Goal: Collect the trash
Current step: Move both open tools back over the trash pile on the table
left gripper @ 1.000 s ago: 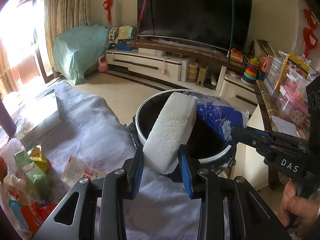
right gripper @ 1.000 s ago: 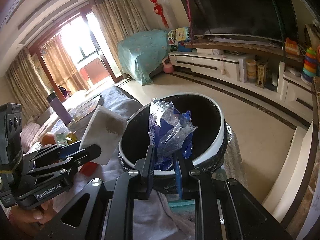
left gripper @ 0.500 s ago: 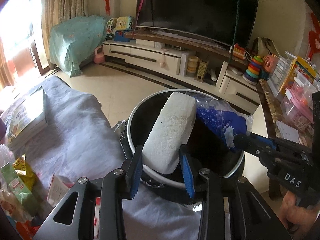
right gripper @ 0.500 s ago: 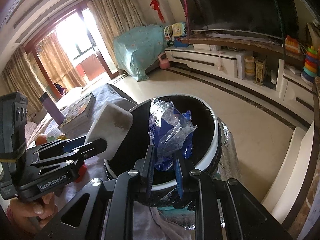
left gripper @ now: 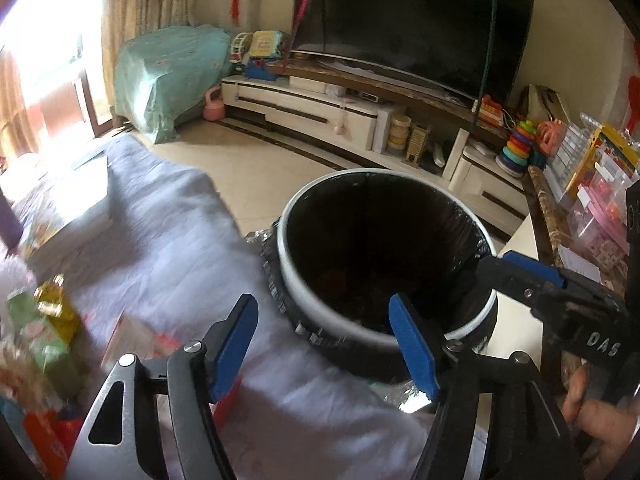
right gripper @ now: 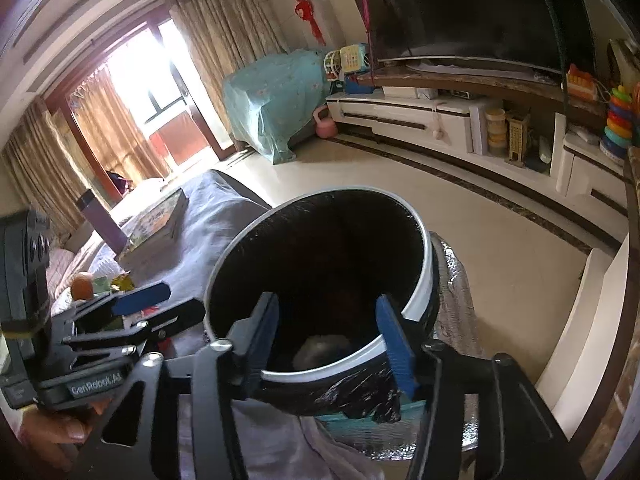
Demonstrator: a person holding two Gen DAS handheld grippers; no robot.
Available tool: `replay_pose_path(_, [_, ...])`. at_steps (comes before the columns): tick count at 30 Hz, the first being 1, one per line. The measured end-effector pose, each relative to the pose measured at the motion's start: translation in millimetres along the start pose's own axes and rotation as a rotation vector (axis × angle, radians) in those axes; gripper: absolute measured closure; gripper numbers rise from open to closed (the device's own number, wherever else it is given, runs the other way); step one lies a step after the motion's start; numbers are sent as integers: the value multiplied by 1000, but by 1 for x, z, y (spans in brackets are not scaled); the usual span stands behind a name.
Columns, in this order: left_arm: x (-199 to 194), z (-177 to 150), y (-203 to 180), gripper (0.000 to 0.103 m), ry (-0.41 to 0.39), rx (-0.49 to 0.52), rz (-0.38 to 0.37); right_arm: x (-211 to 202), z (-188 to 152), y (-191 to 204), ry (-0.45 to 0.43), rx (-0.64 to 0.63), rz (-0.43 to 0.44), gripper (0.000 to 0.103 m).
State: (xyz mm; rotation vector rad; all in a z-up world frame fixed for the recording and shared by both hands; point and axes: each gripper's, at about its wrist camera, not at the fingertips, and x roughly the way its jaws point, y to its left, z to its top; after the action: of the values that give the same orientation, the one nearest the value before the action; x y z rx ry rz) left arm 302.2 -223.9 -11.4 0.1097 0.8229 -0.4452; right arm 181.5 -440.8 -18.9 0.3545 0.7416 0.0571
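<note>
**Both tongs gape over the trash bin**

The left tongs point(left gripper: 324, 340) and right tongs point(right gripper: 328, 334) stand apart above the white-rimmed trash bin point(right gripper: 424, 280), their blue pads having just spread, with nothing between them. The bin, lined with a black bag, sits beside the grey-clothed desk point(left gripper: 168, 240). Deep inside, the right wrist view shows a pale foam block point(right gripper: 320, 350) lying at the bottom; the left wrist view shows only dark, brownish refuse there. More litter waits on the desk's left end: a green packet point(left gripper: 36, 332), a yellow wrapper point(left gripper: 56, 300) and red packaging point(left gripper: 48, 436), all blurred. A hand point(left gripper: 600, 424) grips the right tool's handle. A television point(left gripper: 412, 20) fills the far wall.
</note>
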Motion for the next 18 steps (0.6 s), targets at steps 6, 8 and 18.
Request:
replay_pose_path(6, [-33,-34,10,33,-31,-51,11,-9,-11,13,-32,17,41,14])
replay_pose_path(8, [-44,-44,13,33,-41,-70,11,-10,-16,21,-30,5,45,14])
replay_pose_path(18, [-102,-92,34,32,-81,-131,27,-19,-34,55,-32,-29,93,13])
